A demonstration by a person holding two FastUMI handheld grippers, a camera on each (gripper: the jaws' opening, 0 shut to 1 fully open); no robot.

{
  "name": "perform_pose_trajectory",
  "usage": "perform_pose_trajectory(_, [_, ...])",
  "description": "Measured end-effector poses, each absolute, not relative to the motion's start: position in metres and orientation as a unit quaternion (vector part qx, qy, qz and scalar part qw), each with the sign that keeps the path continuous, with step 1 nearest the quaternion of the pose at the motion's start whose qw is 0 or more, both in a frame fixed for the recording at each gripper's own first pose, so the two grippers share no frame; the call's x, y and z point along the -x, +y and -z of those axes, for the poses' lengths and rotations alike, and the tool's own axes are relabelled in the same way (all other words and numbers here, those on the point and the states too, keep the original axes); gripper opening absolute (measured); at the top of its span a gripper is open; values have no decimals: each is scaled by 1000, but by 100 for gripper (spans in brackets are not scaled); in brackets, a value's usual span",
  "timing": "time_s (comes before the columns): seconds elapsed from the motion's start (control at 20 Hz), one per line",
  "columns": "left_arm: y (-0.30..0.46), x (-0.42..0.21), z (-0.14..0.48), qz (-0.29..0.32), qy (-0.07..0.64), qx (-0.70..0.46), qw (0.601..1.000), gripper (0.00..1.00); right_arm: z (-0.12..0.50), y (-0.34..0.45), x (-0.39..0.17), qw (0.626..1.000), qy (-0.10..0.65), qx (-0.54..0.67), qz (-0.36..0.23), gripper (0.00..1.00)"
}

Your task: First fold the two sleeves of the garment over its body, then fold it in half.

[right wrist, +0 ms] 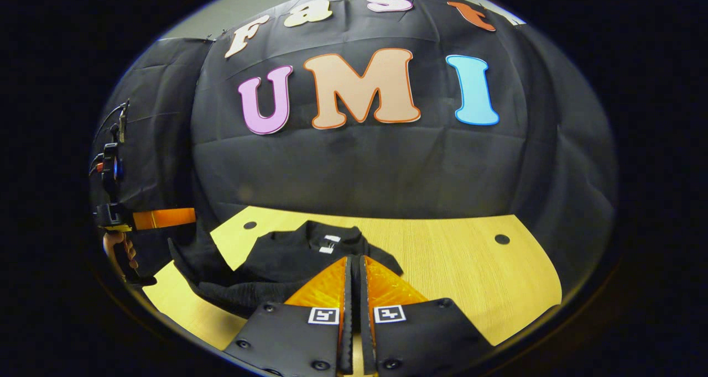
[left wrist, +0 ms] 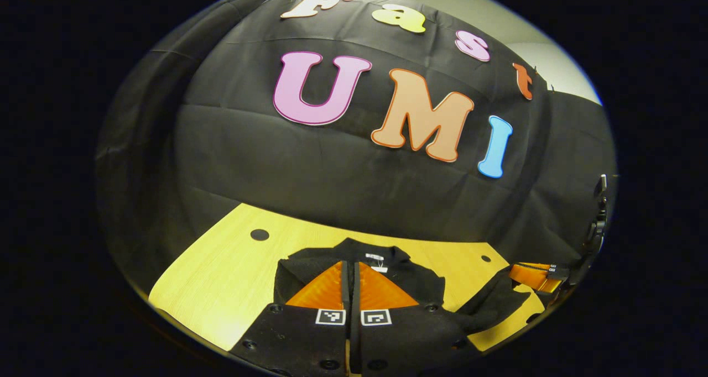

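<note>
I am seeing the worktop (right wrist: 470,277) showing as pale wood with fine straight grain, smooth and faintly sheened under the light. The garment (right wrist: 287,261) is reading as soft matt cloth, slightly fuzzy, its sleeve (left wrist: 492,302) looking coarser, almost knitted. A small label (right wrist: 332,239) at the collar is looking like woven or paper stock. The booth wall (right wrist: 359,167) is hanging as thin matt fabric, creased. The left tool (left wrist: 352,288) and right tool (right wrist: 354,288) are showing ribbed, slightly glossy plastic.
</note>
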State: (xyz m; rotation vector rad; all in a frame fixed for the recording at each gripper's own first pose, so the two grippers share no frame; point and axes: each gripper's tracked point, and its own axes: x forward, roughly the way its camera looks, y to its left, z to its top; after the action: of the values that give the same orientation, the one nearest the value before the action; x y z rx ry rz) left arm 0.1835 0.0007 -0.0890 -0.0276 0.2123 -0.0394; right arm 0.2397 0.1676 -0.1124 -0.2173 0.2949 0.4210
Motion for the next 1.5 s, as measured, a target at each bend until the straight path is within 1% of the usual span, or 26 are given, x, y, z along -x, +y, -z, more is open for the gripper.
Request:
perform_pose_trajectory(0.25, [9, -254, 105, 24, 106, -20, 994, 0, 115, 196, -312, 966, 135, 111, -193, 8])
perform_pose_trajectory(0.55, [20, -318, 153, 5, 135, -23, 991, 0, 152, 201, -380, 973, 161, 95, -135, 8])
perform_pose_trajectory(0.7, [26, -334, 170, -6, 140, -32, 990, 0, 163, 198, -402, 978, 167, 64, -109, 8])
perform_pose_trajectory(0.8, [28, -336, 172, -7, 144, -37, 989, 0, 167, 198, -406, 978, 175, 40, -105, 8])
perform_pose_trajectory(0.85, [26, -336, 171, -3, 142, -35, 989, 0, 166, 198, -404, 978, 177, 29, -106, 13])
perform_pose_trajectory(0.9, [24, -336, 168, 1, 139, -32, 990, 0, 163, 199, -403, 978, 176, 22, -107, 16])
perform_pose_trajectory(0.95, [21, -336, 162, 9, 131, -27, 991, 2, 160, 200, -403, 978, 172, 17, -116, 16])
perform_pose_trajectory(1.0, [23, -335, 152, 6, 116, -27, 993, 5, 157, 201, -405, 979, 167, 16, -119, 22])
perform_pose_trajectory(1.05, [21, -337, 142, 10, 101, -26, 994, 23, 150, 202, -403, 979, 163, 18, -123, 27])
perform_pose_trajectory(1.1, [19, -334, 133, 12, 91, -32, 995, 41, 145, 206, -401, 979, 160, 21, -128, 51])
perform_pose_trajectory(1.2, [24, -330, 115, -3, 73, -52, 996, 78, 141, 202, -393, 978, 155, 36, -132, 100])
perform_pose_trajectory(1.25, [23, -328, 109, -5, 67, -54, 996, 96, 136, 202, -386, 978, 151, 42, -140, 100])
perform_pose_trajectory(1.3, [21, -324, 101, -5, 61, -53, 997, 95, 131, 202, -377, 977, 147, 48, -145, 98])
perform_pose_trajectory(1.5, [17, -285, 72, -25, 49, -59, 997, 94, 112, 200, -332, 975, 129, 68, -168, 98])
